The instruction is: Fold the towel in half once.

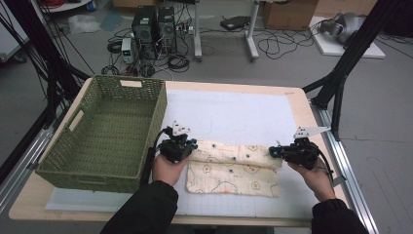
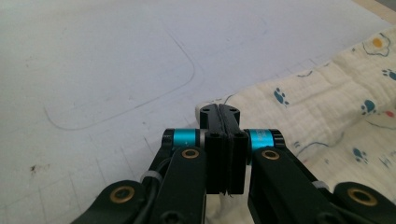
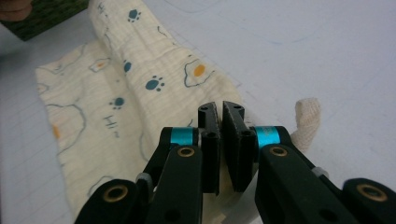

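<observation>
A cream cloth (image 1: 234, 170) printed with paw prints and egg shapes lies folded on the white mat, its upper layer lifted along the far edge. My left gripper (image 1: 194, 147) is shut on the cloth's far left corner; in the left gripper view the jaws (image 2: 219, 112) stand pressed together at the cloth's (image 2: 327, 112) edge. On the far right corner my right gripper (image 1: 273, 152) is also shut. In the right gripper view the pinched fabric runs between the jaws (image 3: 221, 109), and the cloth (image 3: 140, 93) stretches away to the left while a corner tip (image 3: 309, 114) sticks out at the right.
A green woven basket (image 1: 87, 175) stands on the table's left side, close to my left hand. The white gridded mat (image 1: 234, 112) covers the middle of the table. Black frame posts stand past the table's right and left edges.
</observation>
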